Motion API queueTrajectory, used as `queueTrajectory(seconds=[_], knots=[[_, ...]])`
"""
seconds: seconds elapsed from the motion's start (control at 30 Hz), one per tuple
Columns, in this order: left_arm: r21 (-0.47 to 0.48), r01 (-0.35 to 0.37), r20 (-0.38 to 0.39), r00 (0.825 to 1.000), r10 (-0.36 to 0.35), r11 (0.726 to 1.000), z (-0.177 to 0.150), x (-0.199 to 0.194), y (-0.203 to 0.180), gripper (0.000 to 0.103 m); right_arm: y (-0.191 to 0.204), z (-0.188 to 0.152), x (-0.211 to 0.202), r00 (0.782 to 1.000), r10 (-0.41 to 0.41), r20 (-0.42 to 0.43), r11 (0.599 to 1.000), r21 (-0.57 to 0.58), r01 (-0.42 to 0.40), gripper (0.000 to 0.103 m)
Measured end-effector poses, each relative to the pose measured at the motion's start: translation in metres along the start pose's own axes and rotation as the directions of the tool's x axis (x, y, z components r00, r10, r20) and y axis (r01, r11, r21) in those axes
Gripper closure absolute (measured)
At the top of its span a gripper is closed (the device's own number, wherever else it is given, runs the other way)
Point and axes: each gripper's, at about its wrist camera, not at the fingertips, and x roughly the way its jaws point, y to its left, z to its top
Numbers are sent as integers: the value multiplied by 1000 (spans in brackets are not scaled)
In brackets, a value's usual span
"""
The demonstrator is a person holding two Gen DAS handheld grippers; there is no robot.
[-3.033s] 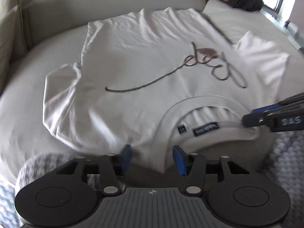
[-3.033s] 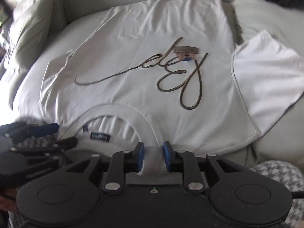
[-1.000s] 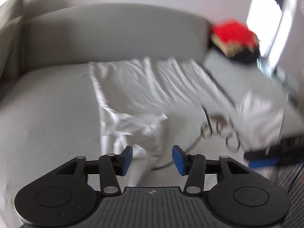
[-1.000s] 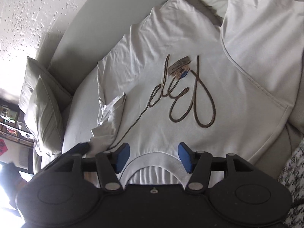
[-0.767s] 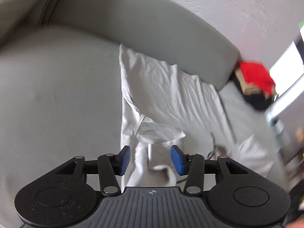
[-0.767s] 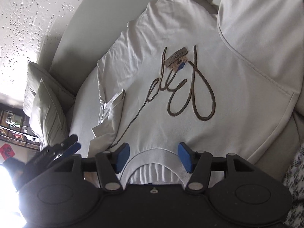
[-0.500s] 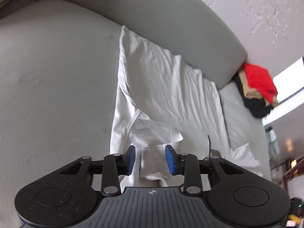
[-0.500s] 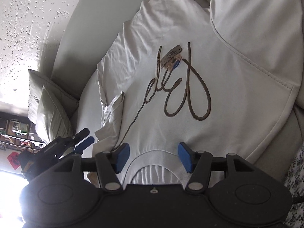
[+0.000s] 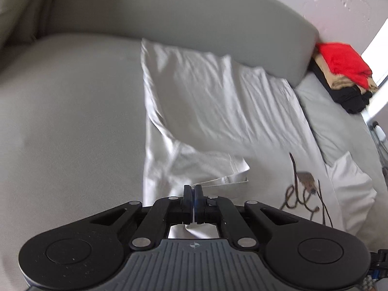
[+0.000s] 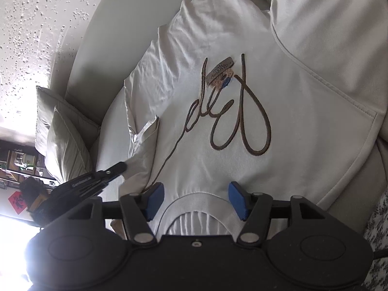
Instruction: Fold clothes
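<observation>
T-shirt (image 10: 278, 111), white with a brown looped script across the chest, lies spread face up on a grey sofa (image 9: 63, 126), collar toward the person and hem against the backrest.

Work done so far, judged from how the cloth lies: one sleeve (image 9: 208, 169) has been turned in over the body on the person's left side, and that side edge shows a rough lengthwise fold. The fold is untidy, with creases running up the panel. The opposite sleeve (image 10: 339, 36) lies flat and spread outward, unfolded.

Left tool (image 9: 192, 194): clenched, its two fingers pressed together on the edge of the turned-in sleeve; white cloth is visible between and beneath them. In the right wrist view the same tool shows as a dark arm reaching onto the folded sleeve.

Right tool (image 10: 195, 201): released, its blue pads well apart and widening slightly, hovering above the collar (image 10: 194, 203). Whether the pads touch the cloth cannot be told; nothing is gripped.

Remaining, by my assessment: settle the left fold, turn in the right sleeve and side, then fold hem to collar. Roughly a quarter complete.

A stack of red, tan and black garments (image 9: 344, 77) sits at the far end of the sofa; cushions (image 10: 63, 140) lie at the other end.
</observation>
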Motion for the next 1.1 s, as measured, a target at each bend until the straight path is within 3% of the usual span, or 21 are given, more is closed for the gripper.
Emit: queueTrajectory(seconds=[0.13,0.2,0.27,0.33,0.4,0.53,0.63,0.8,0.87,0.93,1.1], knots=[[-53,-94,123,987,100,994,3,-35,23,103,5,-1,-1,1000,-22,8,1000,-8,22,45],[-107,-155,180,968,173,982,-1,-54,46,103,10,-3,-2,999,-37,17,999,-27,38,41],[-167,-238,212,939,271,957,-7,-68,72,103,15,-5,-2,998,-51,26,997,-51,52,40],[-226,-314,203,911,359,922,-15,-70,100,103,20,-7,-2,998,-60,30,995,-72,62,40],[-280,-352,156,901,404,893,-23,-62,126,103,25,-9,1,997,-71,28,993,-93,73,39],[-335,-372,51,910,411,866,-39,-34,161,101,32,-10,0,996,-89,30,987,-129,92,38],[-334,-373,74,905,419,865,-39,-38,161,99,34,-11,-10,995,-85,42,985,-148,90,38],[-323,-416,93,880,466,850,-41,-61,145,97,29,-7,-38,994,-47,99,988,-144,61,35],[-322,-400,101,886,452,858,-46,-74,136,92,24,-4,-51,990,-42,135,989,-133,60,35],[-286,-357,111,909,401,889,-50,-80,116,74,14,0,-62,983,-59,172,990,-117,79,34],[-135,-237,83,965,249,962,-52,-57,49,51,-8,12,-67,967,-130,218,988,-50,144,35]])
